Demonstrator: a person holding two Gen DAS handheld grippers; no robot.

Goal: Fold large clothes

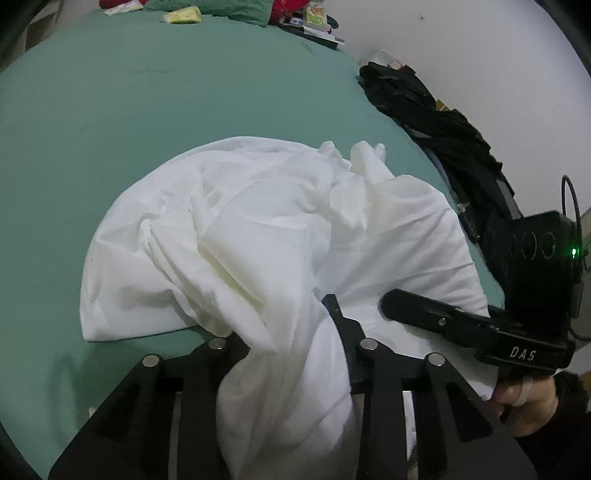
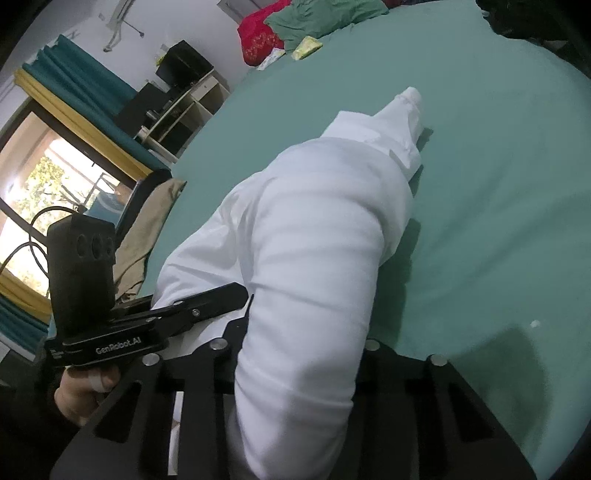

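Note:
A large white garment (image 1: pixel 258 236) lies crumpled on the green bed sheet (image 1: pixel 129 110). My left gripper (image 1: pixel 295 332) is shut on a bunch of its fabric, which drapes over the jaws and hides the tips. The right gripper (image 1: pixel 443 317) shows at the right of the left wrist view, lying over the cloth. In the right wrist view the white garment (image 2: pixel 314 240) rises from my right gripper (image 2: pixel 299 343), which is shut on it, and hangs over the green sheet (image 2: pixel 498 184). The left gripper (image 2: pixel 192 310) shows at the left there, against the cloth.
Black clothing (image 1: pixel 436 122) lies along the bed's right edge by the white wall. Pillows, red cloth and small packets (image 1: pixel 183 14) sit at the bed's far end. A shelf unit (image 2: pixel 184 107), a window and teal curtains (image 2: pixel 74 85) stand beyond the bed.

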